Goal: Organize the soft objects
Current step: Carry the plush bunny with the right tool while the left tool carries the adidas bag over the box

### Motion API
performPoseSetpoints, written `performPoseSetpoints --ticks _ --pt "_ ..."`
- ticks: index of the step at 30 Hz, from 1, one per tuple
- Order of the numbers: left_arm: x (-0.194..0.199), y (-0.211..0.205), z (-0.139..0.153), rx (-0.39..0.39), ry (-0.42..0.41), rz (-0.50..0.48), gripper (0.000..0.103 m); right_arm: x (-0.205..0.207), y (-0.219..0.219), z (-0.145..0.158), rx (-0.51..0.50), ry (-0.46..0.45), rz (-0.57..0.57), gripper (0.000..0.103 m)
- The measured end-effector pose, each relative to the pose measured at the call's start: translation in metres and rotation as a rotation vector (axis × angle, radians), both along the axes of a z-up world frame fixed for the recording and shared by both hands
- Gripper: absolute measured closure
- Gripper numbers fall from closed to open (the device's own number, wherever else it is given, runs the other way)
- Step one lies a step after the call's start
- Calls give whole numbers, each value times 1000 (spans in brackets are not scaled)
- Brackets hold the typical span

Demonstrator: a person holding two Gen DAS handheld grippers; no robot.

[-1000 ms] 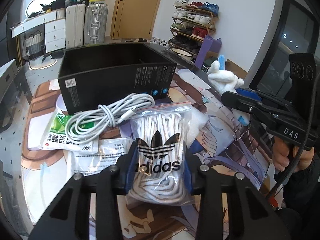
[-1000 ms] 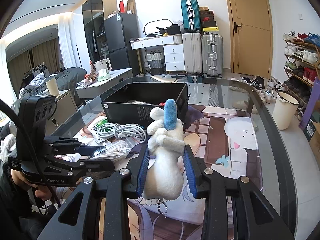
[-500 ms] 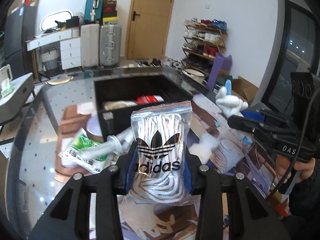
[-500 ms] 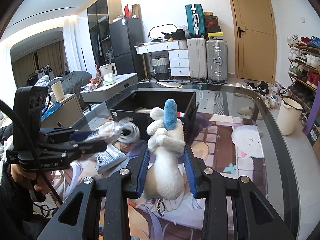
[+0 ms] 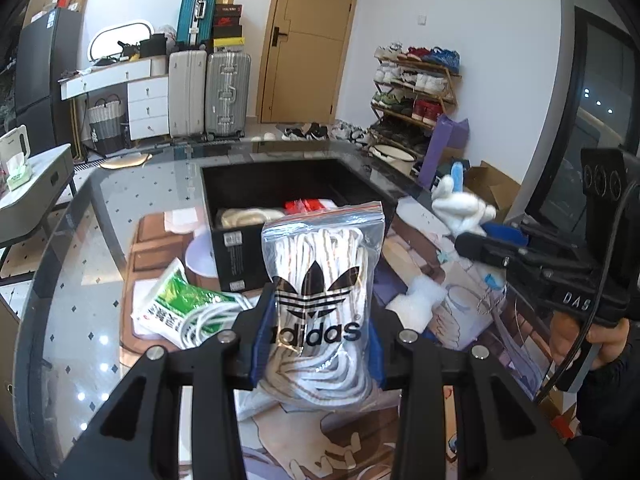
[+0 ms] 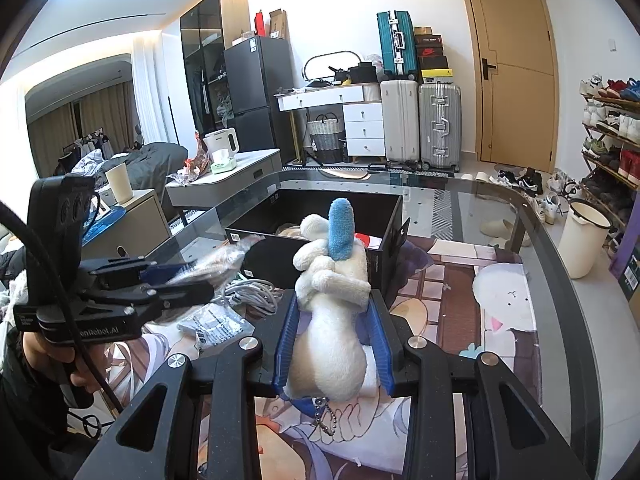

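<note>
My left gripper (image 5: pixel 318 334) is shut on a clear Adidas bag of white laces (image 5: pixel 322 300) and holds it up above the table, in front of the open black box (image 5: pixel 240 246). My right gripper (image 6: pixel 334 344) is shut on a white plush toy with a blue tip (image 6: pixel 332 300), held above the mat to the right of the box (image 6: pixel 380 256). The plush also shows in the left wrist view (image 5: pixel 460 204), and the bag, blurred, in the right wrist view (image 6: pixel 224 260). The box holds a cream item (image 5: pixel 248 216) and a red item (image 5: pixel 306 204).
On the glass table (image 5: pixel 80 280) lie a green and white packet (image 5: pixel 176 304), a coiled white cable (image 6: pixel 252 292), a printed plastic packet (image 6: pixel 216 326) and a white foam piece (image 5: pixel 420 300). A patterned mat (image 6: pixel 500 300) covers the table's middle.
Both grippers have risen with their loads. The left one lifted the Adidas bag off the table and now looks over the box's rim into it. The plush stays gripped.
</note>
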State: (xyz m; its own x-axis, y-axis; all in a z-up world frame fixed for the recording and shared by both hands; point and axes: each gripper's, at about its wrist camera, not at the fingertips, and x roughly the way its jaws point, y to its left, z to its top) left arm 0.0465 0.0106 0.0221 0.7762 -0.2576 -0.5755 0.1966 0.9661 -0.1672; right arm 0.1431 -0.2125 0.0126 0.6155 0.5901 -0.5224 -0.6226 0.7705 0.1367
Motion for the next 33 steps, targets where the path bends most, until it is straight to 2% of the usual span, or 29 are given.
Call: performPoseSetpoints --ticks 7,17,25,33 --pt "6 8 15 10 -49 38 65 6 4 4 8 -6 5 69" --pt "34 12 36 48 -114 77 65 28 21 15 16 -16 10 69" --pt "62 16 36 61 -90 75 65 53 32 21 21 -21 2 69" --pt "86 14 24 91 2 64 65 71 43 21 -14 -3 2 69"
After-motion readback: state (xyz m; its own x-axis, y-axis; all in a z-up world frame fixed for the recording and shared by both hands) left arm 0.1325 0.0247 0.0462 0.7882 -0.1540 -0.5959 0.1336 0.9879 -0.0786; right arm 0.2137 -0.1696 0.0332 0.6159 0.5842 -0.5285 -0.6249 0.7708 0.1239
